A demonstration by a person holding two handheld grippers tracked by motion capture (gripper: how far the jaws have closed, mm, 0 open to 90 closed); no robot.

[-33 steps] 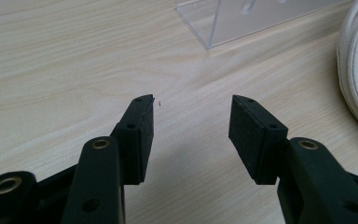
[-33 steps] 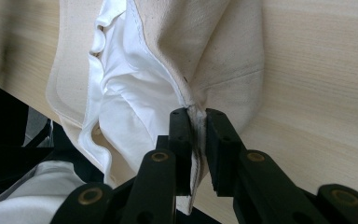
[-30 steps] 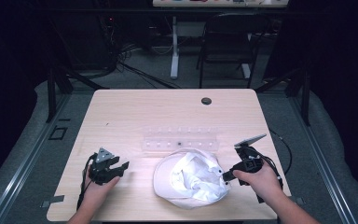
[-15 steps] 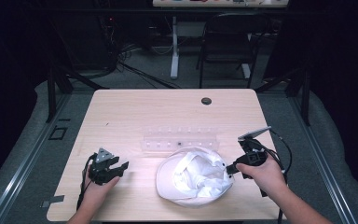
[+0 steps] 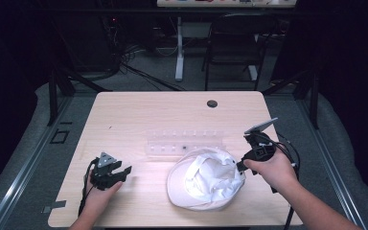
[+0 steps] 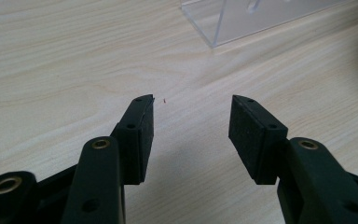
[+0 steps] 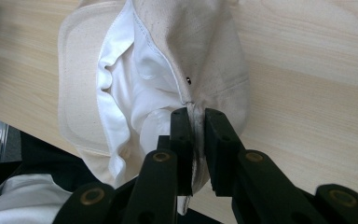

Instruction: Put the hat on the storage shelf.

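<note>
A white cap point(image 5: 203, 181) lies upside down on the wooden table point(image 5: 139, 115), its brim toward the front left. My right gripper point(image 5: 242, 165) is shut on the cap's rear edge; in the right gripper view the cream fabric of the cap point(image 7: 182, 51) is pinched between the jaws of my right gripper point(image 7: 196, 116). My left gripper point(image 5: 120, 172) rests near the front left of the table, apart from the cap. In the left gripper view, my left gripper point(image 6: 191, 112) stands open over bare wood with nothing between its jaws.
A clear plastic rack point(image 5: 184, 143) lies just behind the cap, and its corner point(image 6: 242, 18) shows ahead of the left jaws. A round cable hole point(image 5: 212, 103) sits near the table's far edge. A chair point(image 5: 235, 43) and cables stand on the floor beyond.
My right gripper has pulled the cap's rear edge to the right, and the cap has shifted that way with it. The left gripper has stayed put.
</note>
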